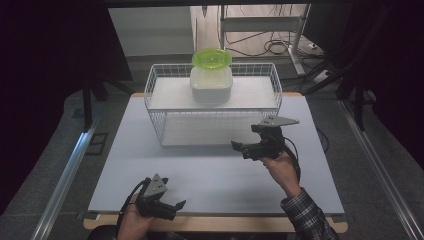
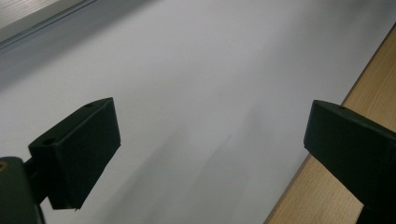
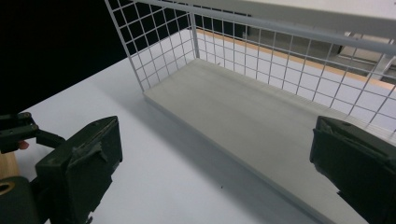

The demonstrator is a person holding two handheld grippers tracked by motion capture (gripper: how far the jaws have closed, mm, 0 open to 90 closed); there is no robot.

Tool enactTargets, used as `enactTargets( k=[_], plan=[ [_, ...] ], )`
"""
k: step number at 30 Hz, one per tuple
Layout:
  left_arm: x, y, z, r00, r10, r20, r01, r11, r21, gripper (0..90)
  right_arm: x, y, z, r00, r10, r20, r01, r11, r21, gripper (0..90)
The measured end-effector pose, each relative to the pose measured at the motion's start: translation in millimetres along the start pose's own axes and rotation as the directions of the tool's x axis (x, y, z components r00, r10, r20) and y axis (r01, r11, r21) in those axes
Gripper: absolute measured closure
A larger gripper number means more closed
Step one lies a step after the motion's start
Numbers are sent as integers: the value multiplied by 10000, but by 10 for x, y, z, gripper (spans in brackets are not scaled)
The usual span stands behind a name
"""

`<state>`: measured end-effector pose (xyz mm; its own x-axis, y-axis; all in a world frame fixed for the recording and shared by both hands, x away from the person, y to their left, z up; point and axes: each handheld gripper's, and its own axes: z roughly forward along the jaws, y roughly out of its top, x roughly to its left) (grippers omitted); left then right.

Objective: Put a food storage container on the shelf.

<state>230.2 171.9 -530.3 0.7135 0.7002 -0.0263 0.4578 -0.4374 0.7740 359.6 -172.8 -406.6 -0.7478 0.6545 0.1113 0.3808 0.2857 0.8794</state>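
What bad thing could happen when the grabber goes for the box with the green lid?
1. The container sits on the top shelf of the wire rack, so a clumsy push might slide it against the rim or tip it.
2. The right gripper, open, is low in front of the rack; lifting carelessly, it could bump the wires.
3. The green lid looks loosely perched and may fall off.

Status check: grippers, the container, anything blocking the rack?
Left gripper and right gripper both open, empty. Container with green lid on the wire rack's top shelf. Lower shelf unobstructed.
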Motion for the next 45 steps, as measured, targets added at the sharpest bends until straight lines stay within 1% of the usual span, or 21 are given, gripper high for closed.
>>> enactTargets(
  k=[6, 10, 13, 18, 27, 29, 36, 40, 45],
  plan=[
    [-2, -1, 2, 10000, 28, -23, -28, 10000, 1, 33, 18, -94, -54, 10000, -17, 1, 17, 9999, 132, 26],
    [0, -1, 2, 10000, 21, -33, -21, 10000, -2, 32, 25, -164, -73, 9999, -104, 31, 104, 9998, 172, 23],
    [0, -1, 2, 10000, 21, -31, -21, 10000, -9, 32, 36, -219, -75, 9998, -187, 41, 185, 9992, 363, 17],
    [0, -2, 2, 10000, 8, -39, -8, 10000, -31, 32, 70, -300, -92, 9993, -363, 120, 356, 9981, 508, 10],
    [-3, -2, 5, 10000, -1, -42, 1, 10000, -10, 32, 146, -437, -207, 9978, -617, 259, 601, 9965, 574, 10],
    [-2, -1, 6, 10000, -4, -36, 4, 10000, -9, 32, 147, -481, -228, 9978, -615, 265, 598, 9964, 604, 10],
    [0, -1, 9, 10000, 26, -40, -26, 10000, 16, 31, 116, -648, -290, 9969, -580, 535, 537, 9955, 786, 11],
    [-1, -1, 10, 10000, 8, -32, -8, 10000, 15, 31, 100, -730, -315, 9964, -560, 642, 508, 9955, 806, 13],
    [-2, -2, 10, 10000, 11, -24, -11, 10000, 14, 31, 87, -842, -330, 9955, -564, 762, 488, 9941, 970, 12]
  ],
)
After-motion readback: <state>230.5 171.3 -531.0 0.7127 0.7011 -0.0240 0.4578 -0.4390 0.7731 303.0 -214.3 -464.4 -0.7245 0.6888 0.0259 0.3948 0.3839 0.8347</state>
